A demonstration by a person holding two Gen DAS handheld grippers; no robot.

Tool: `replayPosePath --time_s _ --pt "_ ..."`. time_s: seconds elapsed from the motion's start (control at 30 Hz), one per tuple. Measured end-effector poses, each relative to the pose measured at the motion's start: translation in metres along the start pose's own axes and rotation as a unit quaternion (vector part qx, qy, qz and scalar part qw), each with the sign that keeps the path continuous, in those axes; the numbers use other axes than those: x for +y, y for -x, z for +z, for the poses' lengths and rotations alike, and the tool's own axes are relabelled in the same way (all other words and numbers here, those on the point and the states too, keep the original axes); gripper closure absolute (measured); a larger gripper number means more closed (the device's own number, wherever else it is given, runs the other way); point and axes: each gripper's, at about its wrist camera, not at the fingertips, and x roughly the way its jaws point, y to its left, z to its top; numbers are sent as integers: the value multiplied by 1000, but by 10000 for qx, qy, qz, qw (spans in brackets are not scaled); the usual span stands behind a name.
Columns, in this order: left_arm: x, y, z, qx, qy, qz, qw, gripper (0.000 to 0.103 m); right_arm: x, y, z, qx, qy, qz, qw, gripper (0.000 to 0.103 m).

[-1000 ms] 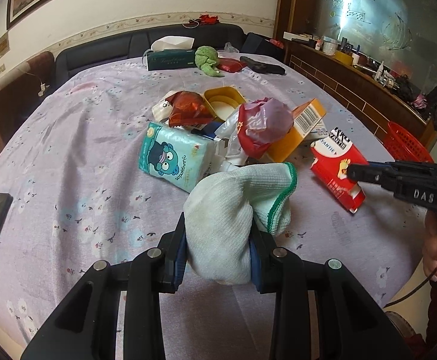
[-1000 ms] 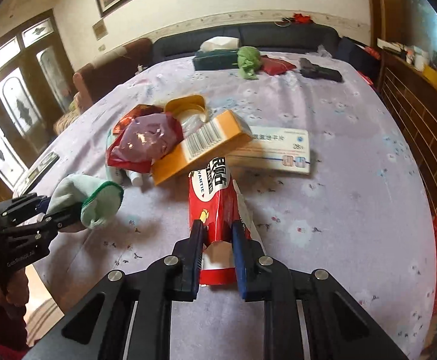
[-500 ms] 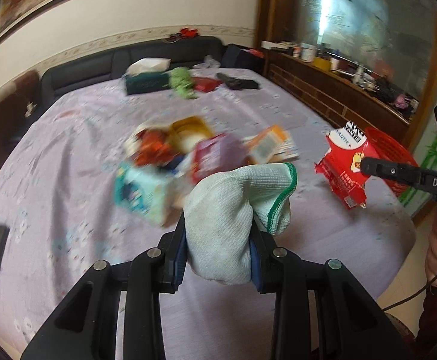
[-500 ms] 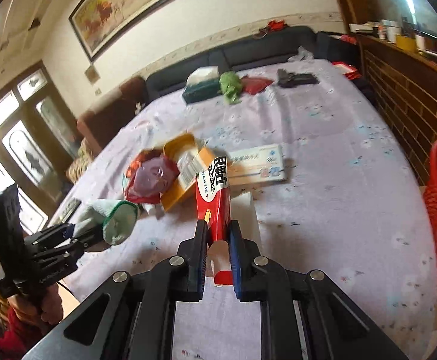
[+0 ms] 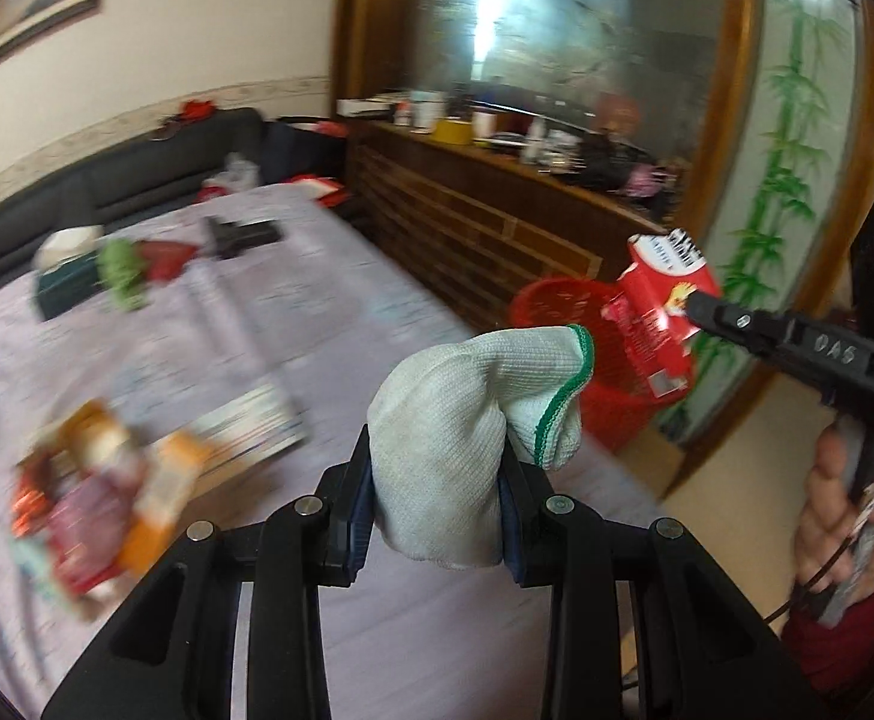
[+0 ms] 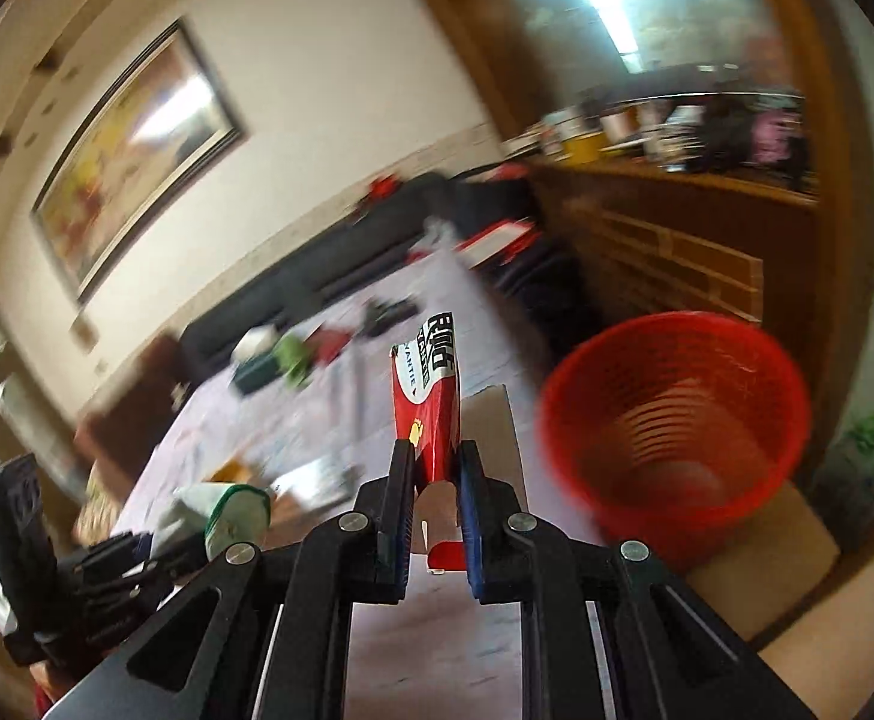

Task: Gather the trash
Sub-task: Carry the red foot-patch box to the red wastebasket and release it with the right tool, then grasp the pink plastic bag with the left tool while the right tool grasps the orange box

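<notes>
From the left wrist view, I have my left gripper [image 5: 437, 498] pinching a bunched white knitted cloth with a green hem [image 5: 472, 420]; the cloth fills the gap between the blue pads and bulges up above them. Beyond it, off the edge of the table with the lilac flowered cloth [image 5: 293, 324], stands the red plastic slatted waste basket [image 5: 562, 312]. My right gripper [image 5: 691, 303] comes in from the right, clamped on a crumpled red snack packet with black-and-white lettering [image 5: 658, 312], which hangs in the air in front of the basket. More rubbish lies blurred in a heap [image 5: 107, 480] at the table's left.

From the right wrist view, the red packet [image 6: 431, 396] stands upright between the closed-in pads, its lower end poking out beneath them. The basket [image 6: 676, 420] sits to the right and below, mouth open, apparently empty.

I judge this the carry-to-bin step. Next I need to bring the right gripper over the basket's mouth and spread the jaws, then do the same with the cloth.
</notes>
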Motion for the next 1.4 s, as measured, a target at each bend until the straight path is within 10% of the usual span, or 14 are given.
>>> replayPosePath --time_s 0.4,0.5,0.6,0.93,1.4 --pt "-91 -111 57 359 -289 -458 9979 66 -105 10 35 -319 -931 -506 9939 88" --pt "-96 -127 58 375 -235 -361 9984 28 -119 4 39 -283 -987 -623 9928 82" --pt "-97 -129 59 344 -215 -344 9986 25 -131 -5 42 -236 -1007 -739 9919 62" --pt "-69 -81 24 120 -327 32 9994 25 -115 7 29 -392 -879 -628 9934 58" --pt "49 12 -48 -57 355 915 9952 25 -7 -53 -16 540 -68 106 9985 53"
